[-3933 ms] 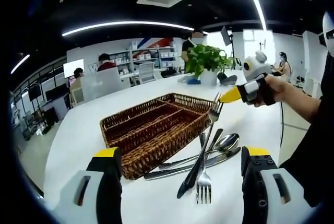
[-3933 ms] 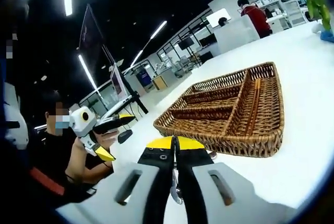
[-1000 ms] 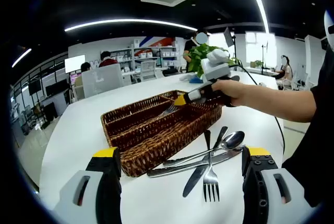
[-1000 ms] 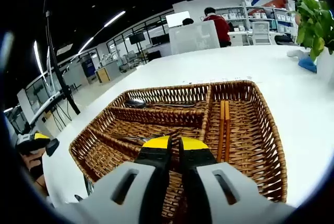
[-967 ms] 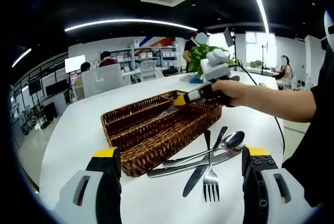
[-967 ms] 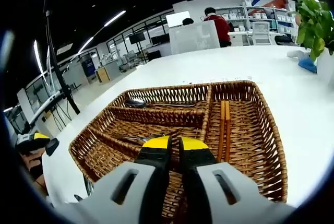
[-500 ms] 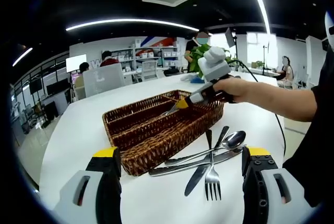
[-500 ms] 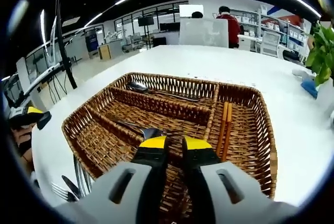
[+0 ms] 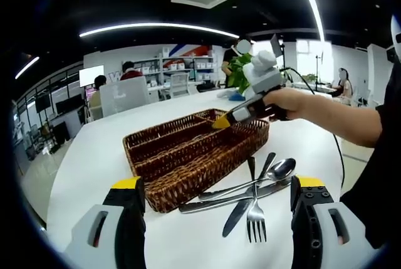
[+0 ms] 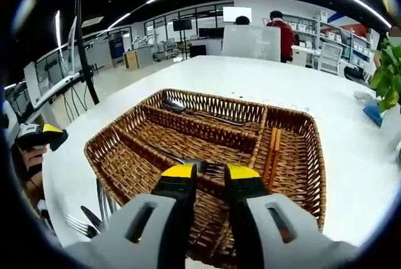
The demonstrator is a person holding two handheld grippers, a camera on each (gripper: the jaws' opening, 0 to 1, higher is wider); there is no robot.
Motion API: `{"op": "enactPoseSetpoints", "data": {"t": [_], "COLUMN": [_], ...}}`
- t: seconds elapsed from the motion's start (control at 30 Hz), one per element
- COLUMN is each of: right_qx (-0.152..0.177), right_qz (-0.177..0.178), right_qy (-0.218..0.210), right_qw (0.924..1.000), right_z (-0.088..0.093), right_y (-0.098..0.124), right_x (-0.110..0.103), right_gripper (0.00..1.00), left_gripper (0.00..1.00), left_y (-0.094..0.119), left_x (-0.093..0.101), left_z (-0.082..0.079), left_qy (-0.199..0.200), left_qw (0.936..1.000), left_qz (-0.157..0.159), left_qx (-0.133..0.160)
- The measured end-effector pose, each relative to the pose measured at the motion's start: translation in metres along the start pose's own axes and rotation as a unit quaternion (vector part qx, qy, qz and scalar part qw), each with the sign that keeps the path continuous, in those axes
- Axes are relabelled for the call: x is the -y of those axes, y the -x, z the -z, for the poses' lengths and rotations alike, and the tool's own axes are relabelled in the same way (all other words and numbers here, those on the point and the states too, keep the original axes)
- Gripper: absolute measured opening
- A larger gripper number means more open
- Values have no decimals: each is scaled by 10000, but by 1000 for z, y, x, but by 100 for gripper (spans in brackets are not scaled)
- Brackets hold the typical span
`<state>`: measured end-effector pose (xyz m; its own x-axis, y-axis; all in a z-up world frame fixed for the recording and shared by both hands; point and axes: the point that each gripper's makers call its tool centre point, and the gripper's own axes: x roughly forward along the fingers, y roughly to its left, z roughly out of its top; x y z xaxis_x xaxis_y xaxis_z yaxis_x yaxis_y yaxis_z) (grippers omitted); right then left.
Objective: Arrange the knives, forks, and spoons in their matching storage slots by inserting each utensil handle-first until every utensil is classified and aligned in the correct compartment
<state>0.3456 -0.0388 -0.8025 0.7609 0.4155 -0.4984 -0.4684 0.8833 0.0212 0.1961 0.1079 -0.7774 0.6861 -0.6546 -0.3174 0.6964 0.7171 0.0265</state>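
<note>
Just beyond right gripper (image 10: 205, 172) fingertips, parted and empty: fork (image 10: 191, 163) in wicker tray (image 10: 311, 175) slot. Left gripper (image 9: 217, 189) wide open, nearest loose fork (image 9: 255, 214), handle pointing away.

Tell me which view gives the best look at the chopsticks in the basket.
The right gripper view: it looks down into the wicker basket, and the chopsticks lie side by side in the long right-hand compartment, unobstructed. In the left gripper view the basket is seen low from the side, and the chopsticks cannot be made out.
</note>
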Motion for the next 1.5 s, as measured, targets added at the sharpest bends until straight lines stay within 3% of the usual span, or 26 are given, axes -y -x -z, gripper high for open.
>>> {"op": "enactPoseSetpoints", "data": {"t": [0.63, 1.03, 1.5], "right_qx": [699, 771, 726], "right_qz": [36, -43, -176], "right_qy": [265, 619, 602], "right_qw": [9972, 9951, 9954], "right_z": [-13, 5, 28], "right_y": [67, 93, 118], "right_x": [-1, 0, -2], "right_gripper": [51, 74, 93], "left_gripper": [99, 99, 99], "left_y": [-5, -9, -9], "left_x": [-3, -3, -10], "left_z": [-16, -24, -24], "left_qy": [202, 233, 473], "left_qw": [9996, 9994, 9983], "left_qz": [-52, -38, -238], "left_qx": [179, 263, 230]}}
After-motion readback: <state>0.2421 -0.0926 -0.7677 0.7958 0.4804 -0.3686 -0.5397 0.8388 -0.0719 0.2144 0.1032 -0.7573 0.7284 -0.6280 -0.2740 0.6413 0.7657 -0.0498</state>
